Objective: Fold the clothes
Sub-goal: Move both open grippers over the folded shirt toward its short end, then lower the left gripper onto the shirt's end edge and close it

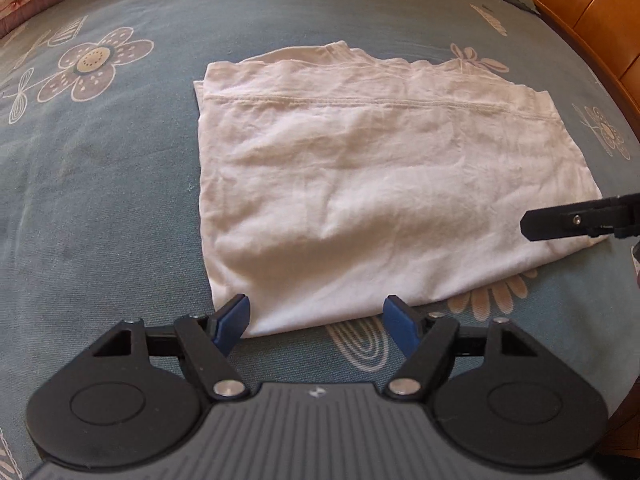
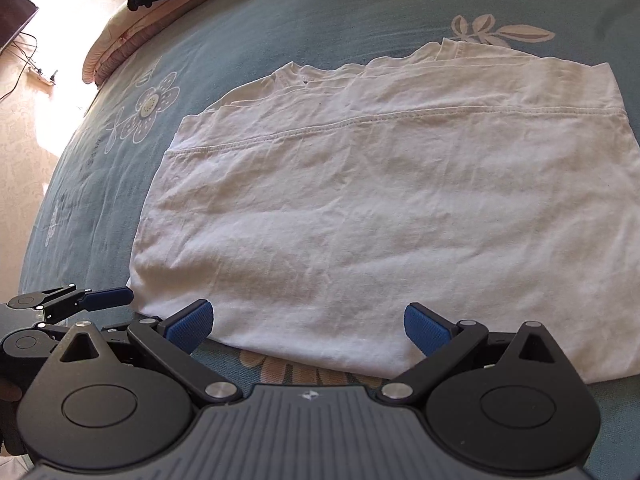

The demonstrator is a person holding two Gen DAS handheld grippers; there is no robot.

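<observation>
White shirt (image 2: 360,216) folded on bedspread (image 1: 100,200), left claw (image 1: 316,318) and right claw (image 2: 308,326) spread wide, seemingly just short of its near edge.

You have no readable words or numbers here; only a small white emblem (image 2: 310,395) sits on your gripper body.

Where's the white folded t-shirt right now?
The white folded t-shirt lies flat on the blue-grey floral bedspread, filling the middle of both wrist views, its near edge just ahead of the open left gripper and right gripper.
</observation>
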